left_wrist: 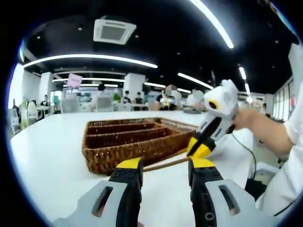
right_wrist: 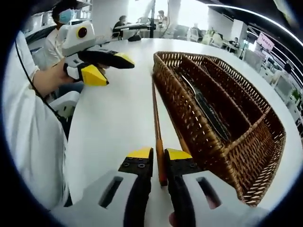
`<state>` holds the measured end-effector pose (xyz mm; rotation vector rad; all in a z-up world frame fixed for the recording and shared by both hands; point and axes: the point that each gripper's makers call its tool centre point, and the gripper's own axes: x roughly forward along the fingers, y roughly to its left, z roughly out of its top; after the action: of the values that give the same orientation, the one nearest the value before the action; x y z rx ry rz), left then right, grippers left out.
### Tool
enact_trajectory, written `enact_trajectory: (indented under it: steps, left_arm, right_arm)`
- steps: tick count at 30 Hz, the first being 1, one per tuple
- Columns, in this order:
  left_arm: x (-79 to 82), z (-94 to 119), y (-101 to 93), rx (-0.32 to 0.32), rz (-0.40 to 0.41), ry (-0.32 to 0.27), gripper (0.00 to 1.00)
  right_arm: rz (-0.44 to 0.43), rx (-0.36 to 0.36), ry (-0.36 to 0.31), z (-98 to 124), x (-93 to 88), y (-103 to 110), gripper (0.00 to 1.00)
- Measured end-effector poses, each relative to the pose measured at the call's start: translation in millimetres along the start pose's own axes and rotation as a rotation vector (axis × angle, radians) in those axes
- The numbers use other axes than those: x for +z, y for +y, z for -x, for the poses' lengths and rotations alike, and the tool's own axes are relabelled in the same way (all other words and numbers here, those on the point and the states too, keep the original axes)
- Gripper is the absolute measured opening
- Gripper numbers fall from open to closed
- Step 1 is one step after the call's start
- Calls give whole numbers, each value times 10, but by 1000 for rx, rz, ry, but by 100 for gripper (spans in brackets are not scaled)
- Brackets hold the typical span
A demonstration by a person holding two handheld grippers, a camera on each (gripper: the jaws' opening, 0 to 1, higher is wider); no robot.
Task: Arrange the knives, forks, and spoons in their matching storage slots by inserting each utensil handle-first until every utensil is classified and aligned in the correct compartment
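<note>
a wicker cutlery tray [right_wrist: 265, 142] with long parallel compartments is being seen lying on a white table [right_wrist: 113, 118], and in the right gripper view dark utensils [right_wrist: 208, 113] are lying lengthwise inside one of its middle compartments, though their kind cannot be told. just beside the tray's near wall, a pair of wooden chopsticks [right_wrist: 155, 111] is lying on the table, running along the basket side. the right gripper [right_wrist: 159, 155] is being held low over the table, its yellow-tipped jaws being pressed onto the near end of the chopsticks, with only that slim wood between them. the left gripper [right_wrist: 106, 66] is being held in the air above the table, well apart from the tray, by a person's hand [right_wrist: 52, 78] in a white sleeve; its jaws are spread, with nothing between them. in the left gripper view, the left gripper [left_wrist: 165, 165] is being pointed toward the tray [left_wrist: 118, 142], with a clear gap between its fingers, and the right gripper [left_wrist: 201, 149] is being seen at the tray's corner over the chopsticks [left_wrist: 163, 164].
</note>
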<state>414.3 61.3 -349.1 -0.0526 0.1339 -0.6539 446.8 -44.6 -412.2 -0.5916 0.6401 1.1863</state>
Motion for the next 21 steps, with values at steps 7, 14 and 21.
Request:
enact_trajectory:
  steps: [7, 14, 21]
  left_arm:
    - [-18, -7, -36, -10, 0, 4, 37]
    - [-48, -3, -56, -17, -1, 15, 36]
    - [-68, 4, -81, -29, -1, 25, 34]
  right_arm:
    - [-23, 11, -15, 3, 8, 42, 7]
    - [-14, 31, -40, 10, 21, 121, 6]
    - [-53, 63, -78, 9, 30, 189, 5]
